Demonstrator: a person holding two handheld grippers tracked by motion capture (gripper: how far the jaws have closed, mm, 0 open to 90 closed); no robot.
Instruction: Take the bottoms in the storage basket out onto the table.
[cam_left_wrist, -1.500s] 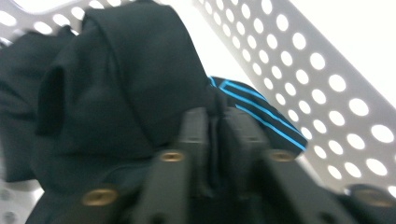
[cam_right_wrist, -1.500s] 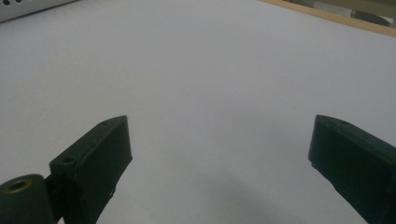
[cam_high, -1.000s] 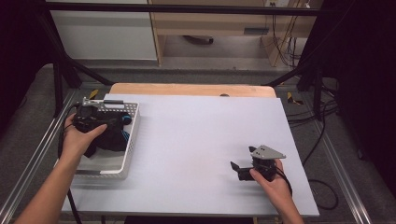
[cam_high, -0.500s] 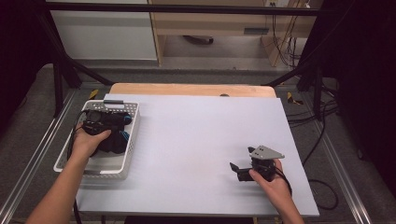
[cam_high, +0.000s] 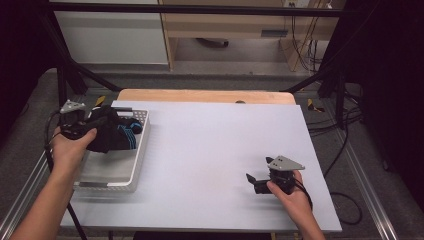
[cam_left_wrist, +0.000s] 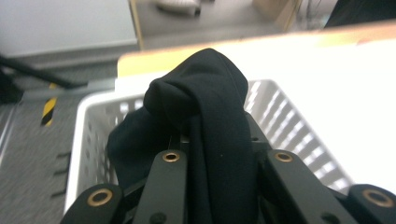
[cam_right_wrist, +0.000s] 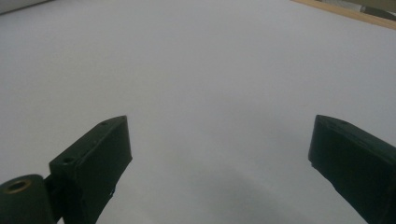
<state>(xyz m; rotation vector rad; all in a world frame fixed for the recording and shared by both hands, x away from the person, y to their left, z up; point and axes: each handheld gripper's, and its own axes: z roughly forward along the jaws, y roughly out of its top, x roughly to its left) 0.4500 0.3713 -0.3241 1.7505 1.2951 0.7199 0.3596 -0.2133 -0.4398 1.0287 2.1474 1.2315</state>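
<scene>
Now left gripper jaws, just closing, clamp the black sock bundle, apparently clear above white basket; right gripper jaws spread, nothing between.

black sock with blue stripes, bunched, above white basket

The black garment in the left gripper is soft matt cloth, folded into a thick bunch, with a knitted-looking blue and white patch on its right side. The basket under it, at the left of the table, looks like white moulded plastic, smooth, its walls pierced with slots. The table top is a pale, smooth matt sheet; its far edge shows light bare wood. The right gripper has matt black jaws, and a dull grey plate sits on it.
</scene>
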